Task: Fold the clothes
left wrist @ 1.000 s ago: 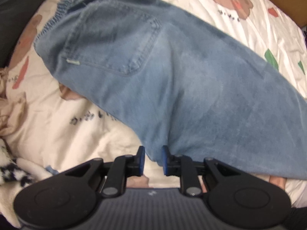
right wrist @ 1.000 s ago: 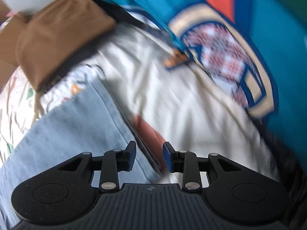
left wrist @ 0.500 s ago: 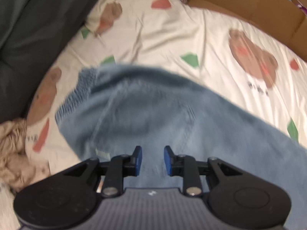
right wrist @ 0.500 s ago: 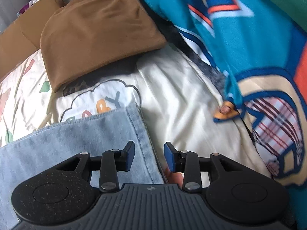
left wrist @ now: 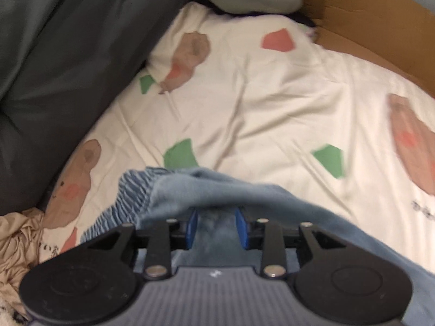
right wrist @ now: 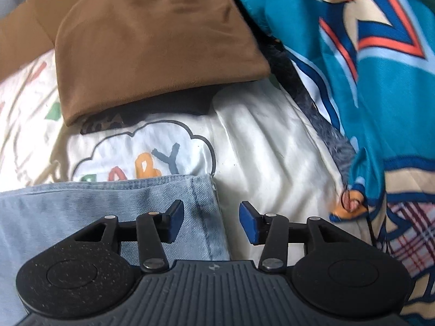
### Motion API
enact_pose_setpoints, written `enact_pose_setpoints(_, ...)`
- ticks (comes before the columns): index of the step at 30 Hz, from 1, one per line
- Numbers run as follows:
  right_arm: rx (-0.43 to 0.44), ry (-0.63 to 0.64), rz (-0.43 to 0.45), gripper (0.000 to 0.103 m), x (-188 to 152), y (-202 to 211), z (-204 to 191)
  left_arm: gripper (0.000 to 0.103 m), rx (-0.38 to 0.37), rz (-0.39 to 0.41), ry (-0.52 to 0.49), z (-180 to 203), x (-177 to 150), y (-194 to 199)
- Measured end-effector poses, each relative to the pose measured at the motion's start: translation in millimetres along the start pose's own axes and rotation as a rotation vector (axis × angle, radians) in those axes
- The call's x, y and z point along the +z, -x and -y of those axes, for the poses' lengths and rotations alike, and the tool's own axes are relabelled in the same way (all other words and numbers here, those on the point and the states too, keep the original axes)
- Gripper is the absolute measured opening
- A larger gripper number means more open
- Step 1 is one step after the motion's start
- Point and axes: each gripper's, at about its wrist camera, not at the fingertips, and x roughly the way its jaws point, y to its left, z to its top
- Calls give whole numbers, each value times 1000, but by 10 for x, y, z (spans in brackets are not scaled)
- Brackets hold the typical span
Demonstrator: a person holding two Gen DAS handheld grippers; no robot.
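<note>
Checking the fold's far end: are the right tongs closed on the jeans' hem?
No, the right tongs stand open above the light blue denim jeans.

Cream printed bedsheet, dark grey cushion, cardboard, brown pillow

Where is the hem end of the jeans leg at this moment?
In the right wrist view the hem lies flat on the cream sheet, just ahead of the open right gripper and covering the "BABY" print's lower edge.
</note>
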Motion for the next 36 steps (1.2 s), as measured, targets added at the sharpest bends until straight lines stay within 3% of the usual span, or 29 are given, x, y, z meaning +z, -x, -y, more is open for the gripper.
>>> enact_pose_setpoints(7, -9, 60, 5, 52, 54, -139, -97, 31, 25, -40, 40, -31, 142, -450)
enact_pose_setpoints(16, 2, 142, 34, 51, 85, -211, -196, 21, 107, -119, 3, 146, 247, -797)
enact_pose_setpoints(20, 13, 182, 46, 41, 115, -221, -241, 20, 118, -130, -10, 180, 289, -835)
enact_pose_setpoints(24, -6, 219, 49, 37, 105, -220, -299, 20, 102, -147, -23, 168, 304, -835)
enact_pose_setpoints(28, -26, 261, 44, 18, 73, -224, -341, 20, 98, -157, -19, 122, 300, -838)
enact_pose_setpoints(36, -59, 260, 93, 17, 178, 5, -389, 19, 106, -158, -16, 139, 352, -832)
